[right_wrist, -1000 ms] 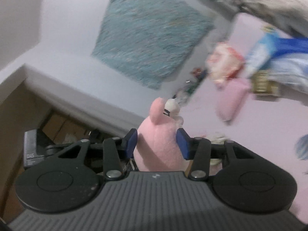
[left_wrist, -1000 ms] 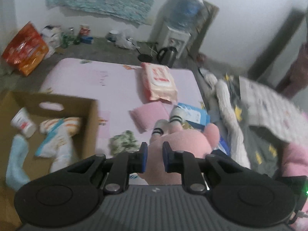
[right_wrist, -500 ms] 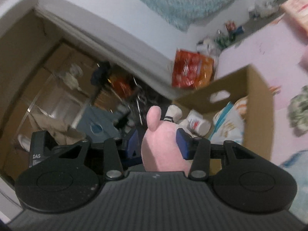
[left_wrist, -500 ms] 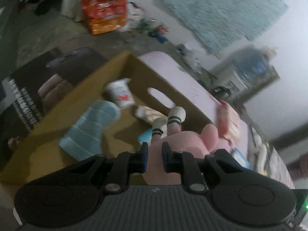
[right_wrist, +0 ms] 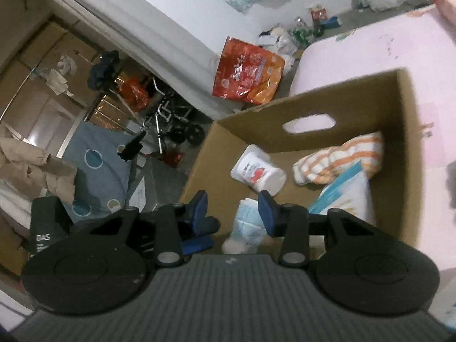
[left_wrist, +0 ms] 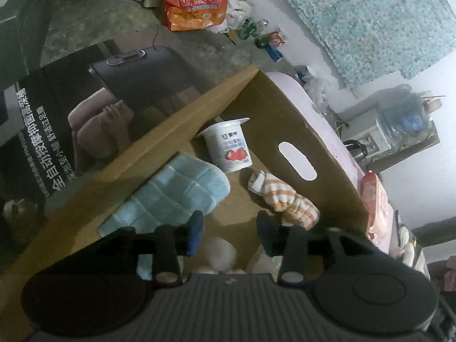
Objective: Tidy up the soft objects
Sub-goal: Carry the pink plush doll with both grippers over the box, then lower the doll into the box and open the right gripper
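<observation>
My left gripper [left_wrist: 228, 235] opens and my right gripper [right_wrist: 232, 208] stands apart, narrowing on nothing, both having let the pink plush [left_wrist: 221, 253] drop into the cardboard box [left_wrist: 182, 134] at bottom centre, so that item is stowed.

Down low between the fingers of the left gripper [left_wrist: 229, 235], a pale pinkish plush toy [left_wrist: 221, 256], mostly hidden behind the gripper body, too blurred to name. Blue quilted cloth [left_wrist: 171, 196] tucked partly under the cardboard box [left_wrist: 336, 176] wall at nine o'clock. Right wrist view: blue-and-white packet [right_wrist: 346, 196] half covered by the right finger; pink bed [right_wrist: 370, 57] cut off at three o'clock.
</observation>
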Available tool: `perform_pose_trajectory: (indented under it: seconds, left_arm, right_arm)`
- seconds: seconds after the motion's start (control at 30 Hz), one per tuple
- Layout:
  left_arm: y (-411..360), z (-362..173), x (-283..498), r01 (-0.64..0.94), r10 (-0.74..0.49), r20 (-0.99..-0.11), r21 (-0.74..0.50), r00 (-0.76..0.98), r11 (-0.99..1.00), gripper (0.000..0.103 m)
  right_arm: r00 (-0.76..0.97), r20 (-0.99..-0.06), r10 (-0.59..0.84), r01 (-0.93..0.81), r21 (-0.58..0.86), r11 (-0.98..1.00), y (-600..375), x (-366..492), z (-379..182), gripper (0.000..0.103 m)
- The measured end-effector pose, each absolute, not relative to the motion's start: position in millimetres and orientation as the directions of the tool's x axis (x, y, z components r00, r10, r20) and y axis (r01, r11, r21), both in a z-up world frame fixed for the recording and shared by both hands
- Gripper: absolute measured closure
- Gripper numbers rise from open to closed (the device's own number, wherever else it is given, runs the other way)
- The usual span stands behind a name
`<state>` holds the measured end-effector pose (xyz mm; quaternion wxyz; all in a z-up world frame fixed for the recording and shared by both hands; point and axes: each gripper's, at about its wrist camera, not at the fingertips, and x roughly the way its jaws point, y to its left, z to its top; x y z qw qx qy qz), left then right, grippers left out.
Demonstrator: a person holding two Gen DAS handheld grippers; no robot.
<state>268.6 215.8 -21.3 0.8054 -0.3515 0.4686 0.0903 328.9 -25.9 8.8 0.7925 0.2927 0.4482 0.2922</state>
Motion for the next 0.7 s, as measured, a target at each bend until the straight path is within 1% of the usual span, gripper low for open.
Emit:
perform_pose_trajectory:
  seconds: [0.07, 0.1, 0.13, 0.17, 0.2, 0.23, 0.4, 0.47, 0.5, 0.53, 0.57, 0.63, 0.7]
  left_arm:
    - [217.7, -16.1, 263.9, -0.450, -0.196, -0.809, -0.489, 0.554, 0.747, 0.053]
    - [217.4, -13.4, 259.9, -0.439, -0.192, -0.809, -0.481, 0.555, 0.758, 0.047]
    - [217.2, -9.3, 254.2, -0.431, -0.182, -0.811, -0.468, 0.556, 0.771, 0.045]
    - [217.1, -5.1, 248.8, -0.428, -0.168, -0.813, -0.455, 0.558, 0.781, 0.045]
    - [218.6, -1.7, 242.7, -0.427, -0.156, -0.812, -0.447, 0.563, 0.786, 0.045]
    - [221.2, 2.3, 236.6, -0.430, -0.147, -0.809, -0.446, 0.570, 0.785, 0.045]
    - [233.9, 19.4, 207.8, -0.440, -0.093, -0.780, -0.442, 0.619, 0.781, 0.045]
    - [236.2, 21.9, 198.4, -0.438, -0.085, -0.775, -0.440, 0.626, 0.784, 0.044]
    - [237.4, 22.0, 194.7, -0.437, -0.086, -0.775, -0.440, 0.627, 0.785, 0.041]
    - [238.4, 21.0, 190.9, -0.439, -0.087, -0.775, -0.442, 0.626, 0.782, 0.038]
    - [239.6, 19.9, 186.4, -0.442, -0.089, -0.773, -0.448, 0.628, 0.777, 0.036]
    - [242.2, 18.7, 178.4, -0.441, -0.095, -0.767, -0.461, 0.635, 0.770, 0.032]
    - [244.3, 18.6, 170.5, -0.442, -0.092, -0.760, -0.467, 0.644, 0.766, 0.031]
  right_arm:
    - [0.438, -0.538, 0.720, -0.228, 0.709, 0.668, -36.5, 324.1, 16.9, 0.062]
    - [0.435, -0.540, 0.721, -0.244, 0.699, 0.672, -40.9, 322.0, 19.5, 0.059]
    - [0.426, -0.549, 0.719, -0.265, 0.684, 0.679, -42.4, 318.0, 25.2, 0.056]
    - [0.415, -0.556, 0.720, -0.285, 0.672, 0.683, -43.8, 315.0, 28.7, 0.054]
    - [0.394, -0.568, 0.722, -0.316, 0.654, 0.687, -43.5, 310.5, 33.8, 0.048]
    - [0.363, -0.592, 0.719, -0.358, 0.624, 0.694, -39.0, 305.8, 37.9, 0.040]
    - [0.211, -0.709, 0.673, -0.583, 0.462, 0.669, -2.2, 274.8, 45.3, 0.018]
    - [0.153, -0.746, 0.649, -0.660, 0.411, 0.628, 18.4, 265.1, 42.5, 0.016]
    - [0.139, -0.766, 0.628, -0.688, 0.381, 0.617, 29.1, 260.6, 40.7, 0.014]
    - [0.127, -0.787, 0.604, -0.706, 0.355, 0.612, 40.8, 258.3, 37.3, 0.008]
    - [0.126, -0.800, 0.586, -0.706, 0.343, 0.620, 48.6, 258.1, 34.0, 0.005]
    - [0.114, -0.819, 0.562, -0.701, 0.335, 0.630, 64.2, 260.4, 24.1, 0.005]
    - [0.080, -0.842, 0.533, -0.702, 0.332, 0.630, 77.3, 263.8, 10.6, 0.005]
